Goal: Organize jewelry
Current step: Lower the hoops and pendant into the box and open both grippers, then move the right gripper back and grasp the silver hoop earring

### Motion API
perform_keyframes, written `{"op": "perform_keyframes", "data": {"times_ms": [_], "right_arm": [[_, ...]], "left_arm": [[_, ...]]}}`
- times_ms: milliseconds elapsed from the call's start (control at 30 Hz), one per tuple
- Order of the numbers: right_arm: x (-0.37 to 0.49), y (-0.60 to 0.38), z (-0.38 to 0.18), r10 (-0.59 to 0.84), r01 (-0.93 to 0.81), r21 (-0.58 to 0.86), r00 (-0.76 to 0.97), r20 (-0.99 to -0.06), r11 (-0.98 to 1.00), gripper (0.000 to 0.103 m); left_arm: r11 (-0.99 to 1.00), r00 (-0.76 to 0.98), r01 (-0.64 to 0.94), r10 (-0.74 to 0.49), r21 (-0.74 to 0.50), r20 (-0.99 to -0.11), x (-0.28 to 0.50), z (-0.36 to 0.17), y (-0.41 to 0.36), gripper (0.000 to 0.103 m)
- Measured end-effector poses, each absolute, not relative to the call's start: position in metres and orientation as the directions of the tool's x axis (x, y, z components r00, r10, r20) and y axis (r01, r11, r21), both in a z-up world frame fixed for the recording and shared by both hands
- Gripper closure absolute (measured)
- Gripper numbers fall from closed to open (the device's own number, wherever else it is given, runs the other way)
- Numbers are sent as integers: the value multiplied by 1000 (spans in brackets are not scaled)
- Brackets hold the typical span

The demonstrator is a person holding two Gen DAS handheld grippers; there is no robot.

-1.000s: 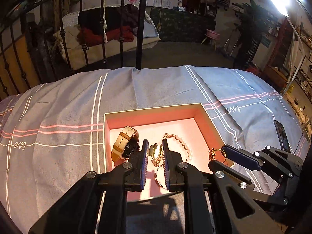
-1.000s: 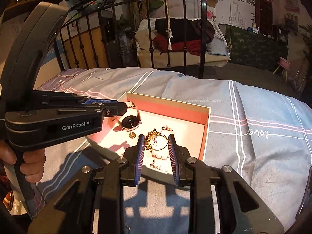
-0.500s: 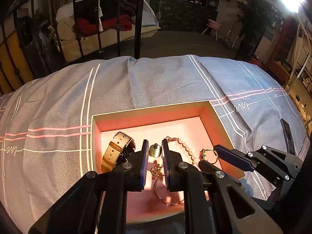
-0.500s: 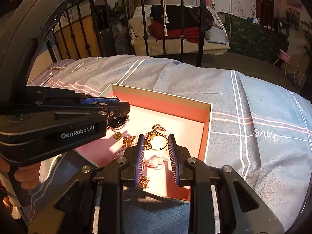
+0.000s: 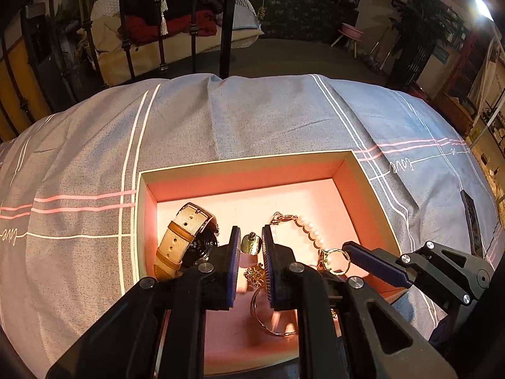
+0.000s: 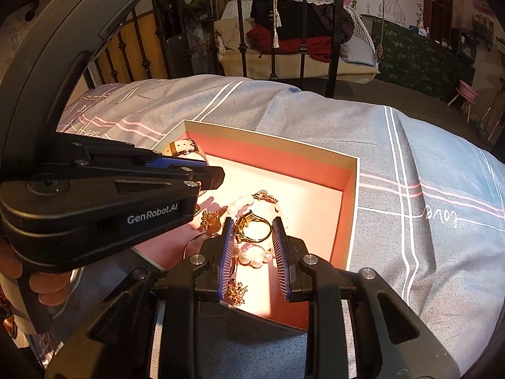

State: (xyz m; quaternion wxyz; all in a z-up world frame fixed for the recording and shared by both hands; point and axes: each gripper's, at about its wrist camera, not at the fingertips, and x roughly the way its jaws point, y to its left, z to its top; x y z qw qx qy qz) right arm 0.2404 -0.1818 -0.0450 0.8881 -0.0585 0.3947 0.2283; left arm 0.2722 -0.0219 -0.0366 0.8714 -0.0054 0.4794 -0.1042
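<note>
A shallow pink-lined box (image 5: pixel 240 159) lies on the bed and holds jewelry. My left gripper (image 5: pixel 249 246) hangs over it, shut on a small gold bell-shaped pendant (image 5: pixel 250 243). A beige-strap watch (image 5: pixel 183 240) lies left of it, a pearl bracelet (image 5: pixel 309 230) to its right, a thin hoop (image 5: pixel 268 315) and gold charm (image 5: pixel 255 276) below. My right gripper (image 6: pixel 252 233) is over the box (image 6: pixel 353 170), shut on a gold ring (image 6: pixel 254 229) held above the pearls (image 6: pixel 254 257). It shows in the left wrist view (image 5: pixel 336 257) too.
The bed has a grey-blue cover with white and pink stripes (image 5: pixel 252 117). A black iron bed frame (image 5: pixel 227 22) stands at the far edge. A dark phone (image 5: pixel 472 218) lies on the cover at right. A hand grips the left tool (image 6: pixel 47 287).
Both grippers have moved forward over the box, so the box and its jewelry now sit nearer and lower in both views. The pendant and the ring stay held.
</note>
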Motion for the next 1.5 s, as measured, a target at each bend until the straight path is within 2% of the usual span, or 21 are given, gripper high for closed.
{"op": "perform_keyframes", "data": {"times_ms": [67,100,133,167,200,233,300,433,667,867,1000,1033,1067,1100,1133,1200,1233,1300,1500], "right_arm": [[239,-181,-46,363,-457,77,582,-727,886,77],[238,-181,-46,368,-459,81,581,-726,885,77],[237,-182,-46,372,-459,85,584,-722,885,72],[236,-182,-45,373,-457,85,590,-716,886,66],[234,-182,-43,373,-455,83,599,-708,887,51],[231,-183,-41,376,-455,81,608,-700,887,42],[223,-185,-35,382,-456,79,625,-681,886,40],[189,-194,-25,400,-464,78,653,-643,883,30],[115,-203,-60,404,-486,88,597,-694,869,29],[104,-199,-76,396,-489,93,565,-724,867,29],[106,-195,-81,391,-498,88,545,-742,862,46],[105,-194,-81,394,-506,88,539,-745,858,56],[104,-194,-82,392,-507,85,539,-745,858,59],[104,-194,-81,395,-511,85,537,-746,856,63],[103,-193,-82,399,-519,85,532,-747,851,73],[101,-191,-82,400,-529,76,532,-746,845,83],[100,-190,-82,397,-532,68,535,-745,844,83],[100,-192,-82,402,-531,73,535,-743,844,83],[101,-200,-78,417,-504,118,537,-733,856,83]], "left_arm": [[979,522,174,-185,-109,-832,272,-37,-21,88],[979,527,174,-182,-103,-830,271,-36,-21,80],[980,537,174,-177,-96,-825,270,-36,-21,66],[981,547,173,-172,-90,-819,268,-34,-21,60],[981,553,174,-173,-90,-815,266,-33,-21,57],[981,557,174,-173,-89,-813,264,-31,-21,54],[981,566,169,-172,-91,-806,260,-28,-19,49],[980,597,162,-187,-112,-780,235,-16,-12,44],[976,626,153,-215,-152,-750,157,-20,2,39],[988,578,129,-146,-86,-803,131,-58,1,39],[989,572,142,-125,-52,-811,127,-66,-3,41],[988,572,148,-124,-47,-811,127,-67,-4,44],[987,570,152,-124,-44,-812,128,-68,-5,48],[987,567,153,-120,-39,-815,128,-69,-7,56],[987,568,156,-114,-30,-815,128,-70,-8,63],[986,570,164,-110,-18,-814,127,-70,-9,74],[985,571,170,-115,-20,-813,127,-70,-10,86],[983,566,181,-127,-27,-814,126,-70,-11,94],[979,564,197,-152,-47,-812,126,-67,-19,97]]}}
